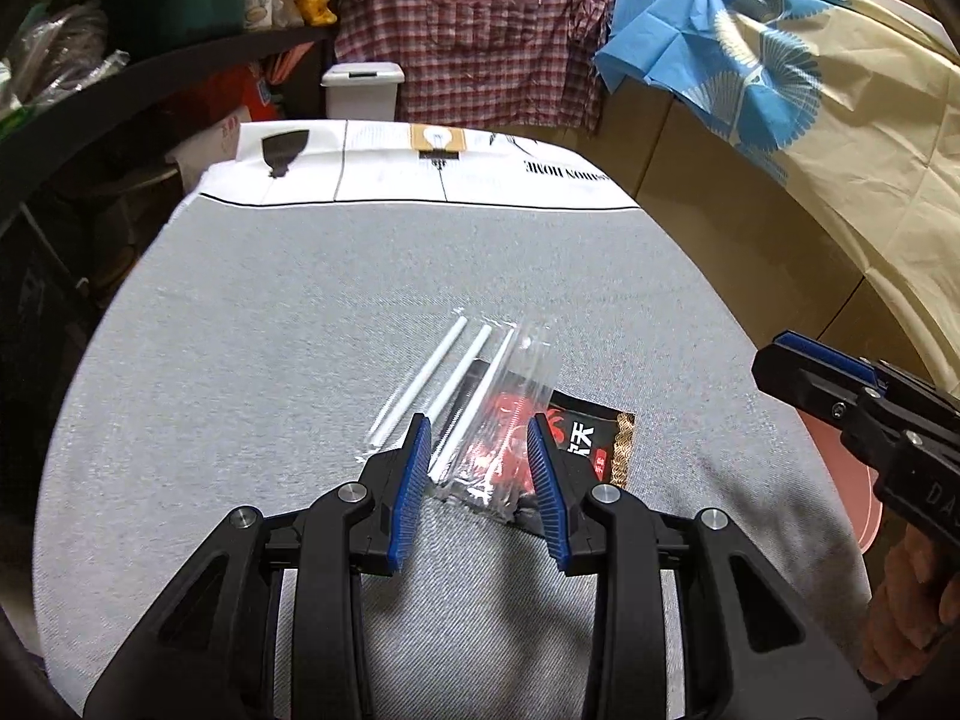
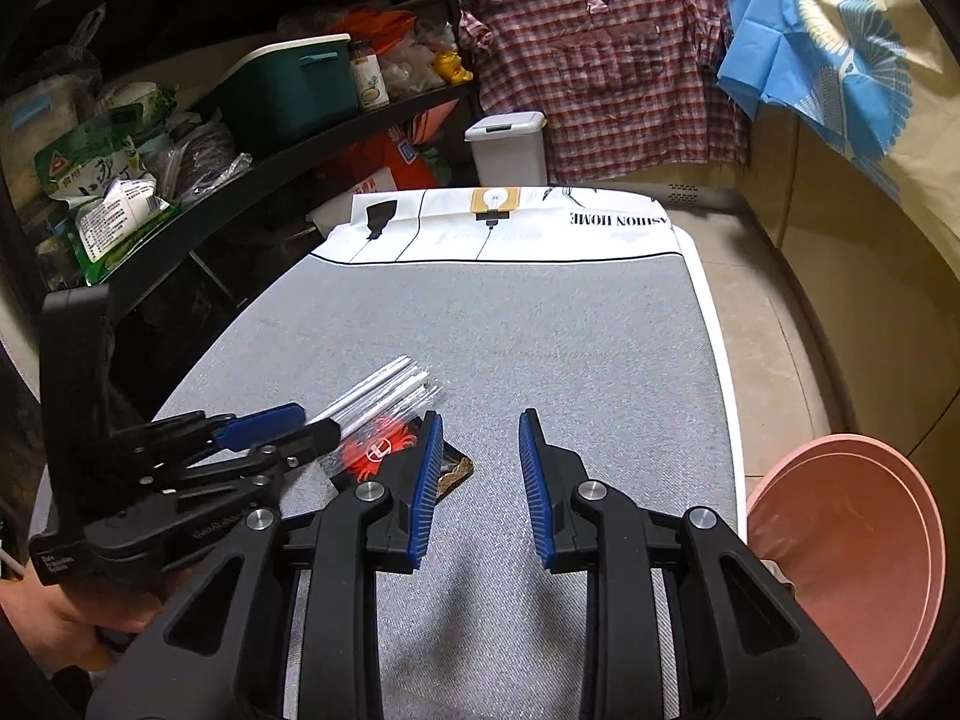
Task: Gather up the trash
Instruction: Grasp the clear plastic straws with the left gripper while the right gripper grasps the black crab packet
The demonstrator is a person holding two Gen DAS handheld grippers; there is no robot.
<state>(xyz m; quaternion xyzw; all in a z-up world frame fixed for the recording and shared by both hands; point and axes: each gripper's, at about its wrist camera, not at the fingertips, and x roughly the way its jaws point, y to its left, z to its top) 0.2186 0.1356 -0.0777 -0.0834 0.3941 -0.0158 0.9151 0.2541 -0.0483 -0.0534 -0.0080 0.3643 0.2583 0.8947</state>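
Note:
A small heap of trash lies on the grey table cloth [image 1: 270, 330]: several white straws in clear wrappers [image 1: 447, 375], a clear plastic wrapper with red print [image 1: 510, 426] and a black sachet with white characters [image 1: 591, 441]. My left gripper [image 1: 480, 468] is open, its fingers on either side of the clear wrapper, just above it. The heap also shows in the right wrist view, straws [image 2: 390, 387] and red-printed wrapper [image 2: 375, 450], with the left gripper [image 2: 300, 429] over it. My right gripper [image 2: 480, 474] is open and empty, right of the heap.
A pink bin [image 2: 852, 558] stands off the table's right edge. A white lidded bin [image 2: 507, 147] stands beyond the far end. A dark shelf [image 2: 180, 138] with bags and a green box runs along the left. A checked shirt [image 1: 474, 30] hangs behind.

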